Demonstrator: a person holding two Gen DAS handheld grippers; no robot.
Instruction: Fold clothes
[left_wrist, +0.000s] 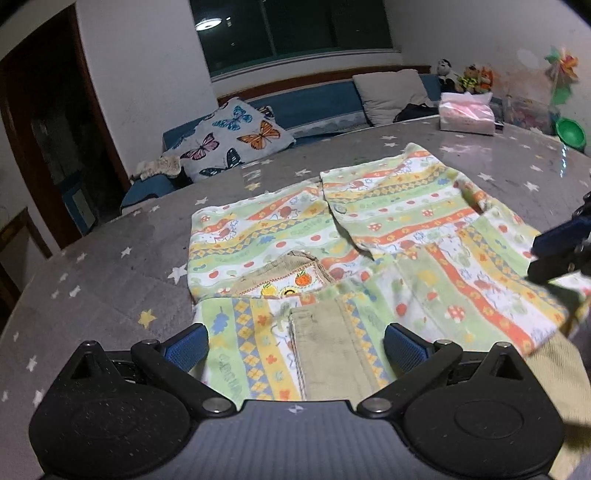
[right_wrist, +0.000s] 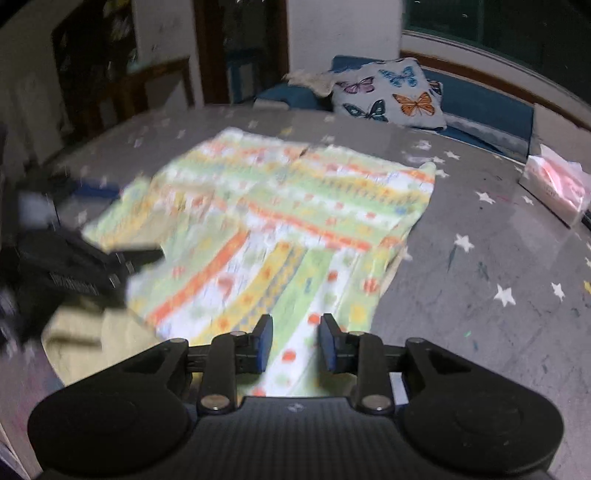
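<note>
- Green, orange and yellow striped cotton garment with little printed mushrooms and flowers (left_wrist: 369, 236) lies spread on the grey star-print tabletop (left_wrist: 110, 266), straight ahead of both claws.
- Its near part is turned over toward the claws, so the stripes there run lengthwise while the far part's stripes run across. A beige corduroy lining with stitched orange fruit patches (left_wrist: 295, 280) peeks out at the fold, and a beige corduroy strip (left_wrist: 325, 350) runs down between the left claw's fingers.
- Left gripper (left_wrist: 295, 343) is spread wide, blue ribbed pads (left_wrist: 184, 347) well apart with the near hem of the garment lying between them. Neither pad is pressing on the cloth as far as I can see.
- Right gripper (right_wrist: 295, 343) is much narrower, with a strip of the garment (right_wrist: 295, 206) running through the gap between its pads. The view is smeared with blur, so I can't tell if it's actually pinching the cloth.
- Right claw also shows up at the right edge of the left camera view, over the garment's right side.
- Beyond the cloth, far right of the left claw: a pink-and-white soft tissue pack (left_wrist: 467, 112) on the table.
- Past the table edge: a white cushion with coloured butterflies (left_wrist: 236, 140) on a blue sofa (left_wrist: 314, 99).
</note>
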